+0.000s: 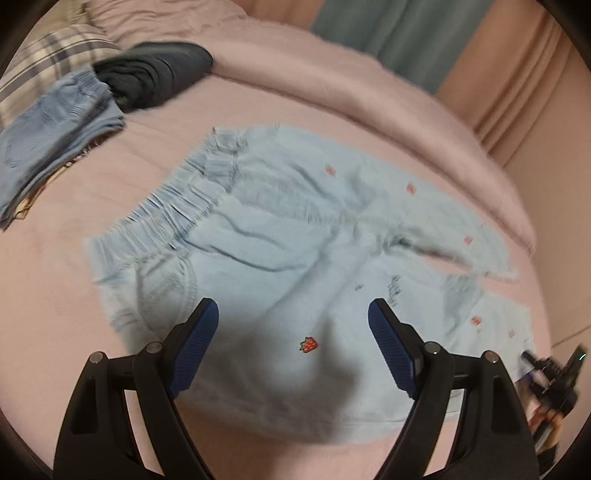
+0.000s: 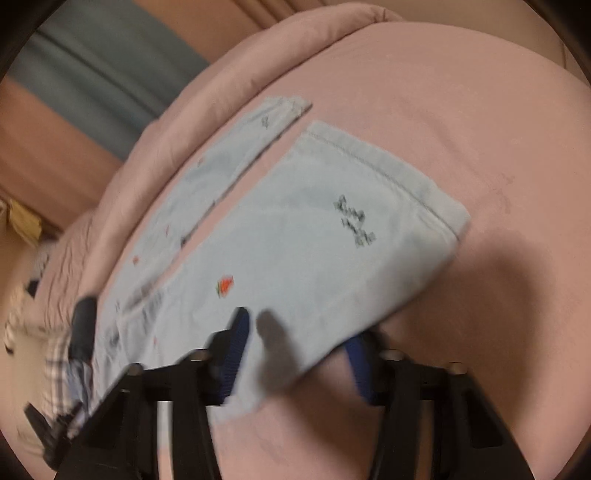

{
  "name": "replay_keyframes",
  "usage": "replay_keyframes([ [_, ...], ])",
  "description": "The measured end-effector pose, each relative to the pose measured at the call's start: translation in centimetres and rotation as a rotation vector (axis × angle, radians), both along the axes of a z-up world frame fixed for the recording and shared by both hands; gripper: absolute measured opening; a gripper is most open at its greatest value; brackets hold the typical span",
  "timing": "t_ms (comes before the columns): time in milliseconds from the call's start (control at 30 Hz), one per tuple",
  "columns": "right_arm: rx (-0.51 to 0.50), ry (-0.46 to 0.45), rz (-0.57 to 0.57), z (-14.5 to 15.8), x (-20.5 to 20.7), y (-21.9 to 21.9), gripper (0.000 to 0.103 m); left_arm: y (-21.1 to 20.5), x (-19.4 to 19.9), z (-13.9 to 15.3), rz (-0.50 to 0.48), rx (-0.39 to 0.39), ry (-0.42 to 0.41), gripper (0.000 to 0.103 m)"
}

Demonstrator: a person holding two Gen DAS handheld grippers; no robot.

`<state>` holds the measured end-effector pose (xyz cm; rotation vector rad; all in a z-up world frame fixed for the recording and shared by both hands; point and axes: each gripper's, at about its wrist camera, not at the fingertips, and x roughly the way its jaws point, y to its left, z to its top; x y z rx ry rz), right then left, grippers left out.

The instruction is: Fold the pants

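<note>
**Pale pants spread on a pink bed, both grippers over them**

Pink bedding point(image 1: 303, 110) fills both views, with a rolled pink duvet point(image 1: 388, 107) along its far edge and a grey-green curtain point(image 1: 399, 33) against a peach wall at 12 o'clock in the left wrist view.

Light blue pants point(image 1: 280, 236) lie flat across the middle of the bed, the gathered waistband point(image 1: 173, 210) toward 9 o'clock and the two legs running out toward 3 o'clock. Small red marks dot the cloth, and a strawberry patch point(image 1: 308, 344) sits at 6 o'clock between the left gripper's fingers. In the right wrist view the nearer leg ends in a stitched hem point(image 2: 376, 170) at 1 o'clock, the other leg lying beside it with a strip of bedding between.

At 10 o'clock in the left view lies a pile of other clothes: folded jeans point(image 1: 55, 136), a dark garment point(image 1: 155, 70) and a plaid cloth point(image 1: 40, 70).

Left gripper point(image 1: 293, 308) hangs over the seat of the pants with its jaws wide, nothing between them. Right gripper point(image 2: 299, 328) has its jaws spread wide at the edge of the nearer leg; the cloth covers part of the right finger, and the picture is blurred.
</note>
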<state>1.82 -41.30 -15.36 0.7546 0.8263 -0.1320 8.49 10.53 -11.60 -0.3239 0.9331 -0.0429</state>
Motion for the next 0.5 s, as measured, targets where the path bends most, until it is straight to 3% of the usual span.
replay_keyframes([
  [33,0.004,-0.009,-0.016,0.2,0.1,0.1,0.004,-0.2,0.3,-0.6,-0.004,0.029,0.018,0.084],
  [167,-0.092,-0.033,-0.084,2.2,-1.8,-0.1,0.002,-0.2,0.5,-2.3,-0.007,0.112,0.066,0.084],
  [267,-0.163,0.048,-0.125,2.2,-3.0,-0.3,0.002,0.2,0.3,-3.3,-0.024,0.125,0.071,0.084],
  [333,-0.174,0.161,-0.098,0.3,-2.6,-0.3,0.002,0.0,0.2,-3.3,-0.037,0.149,0.065,0.084],
  [367,-0.158,0.17,-0.09,-0.3,-2.7,-0.4,0.002,0.0,0.3,-3.3,-0.044,0.154,0.067,0.084],
  [400,-0.149,0.152,-0.1,0.0,-3.0,-0.8,0.003,0.1,0.3,-3.1,-0.05,0.148,0.07,0.084],
  [433,-0.157,0.156,-0.123,0.6,-3.4,-1.1,0.012,0.4,0.2,-2.7,-0.051,0.132,0.072,0.084],
  [467,-0.199,0.161,-0.172,1.6,-3.9,-1.4,0.025,0.9,0.0,-2.1,-0.049,0.107,0.064,0.084],
  [500,-0.272,0.168,-0.22,2.9,-4.3,-1.5,0.029,1.3,-0.1,-1.5,-0.045,0.085,0.046,0.084],
])
